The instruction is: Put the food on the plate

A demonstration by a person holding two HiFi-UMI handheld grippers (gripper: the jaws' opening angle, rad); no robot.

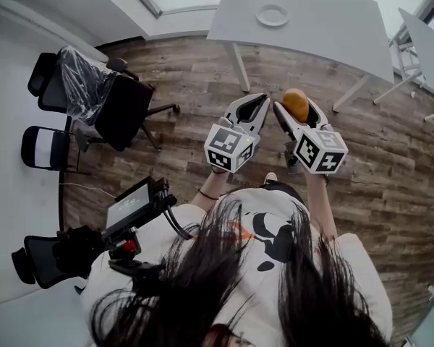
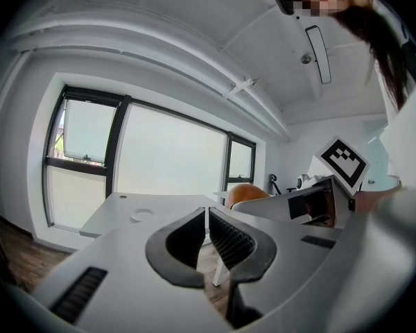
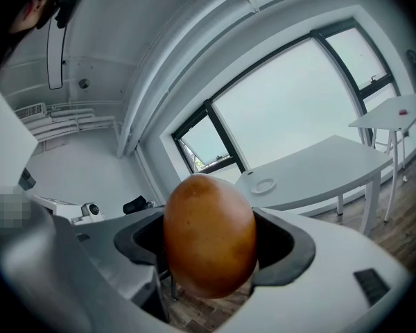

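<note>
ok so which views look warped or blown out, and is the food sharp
Head view: heavy fisheye, the floor planks curve. Left gripper view: the window glares white; the left gripper is crisp. Right gripper view: the food is reasonably sharp, with dark vignetted corners.

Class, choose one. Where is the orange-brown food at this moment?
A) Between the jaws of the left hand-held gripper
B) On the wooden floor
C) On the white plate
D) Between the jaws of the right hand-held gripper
D: the right gripper view shows the food clamped between the jaws of the right hand-held gripper, while the plate holds nothing.
</note>
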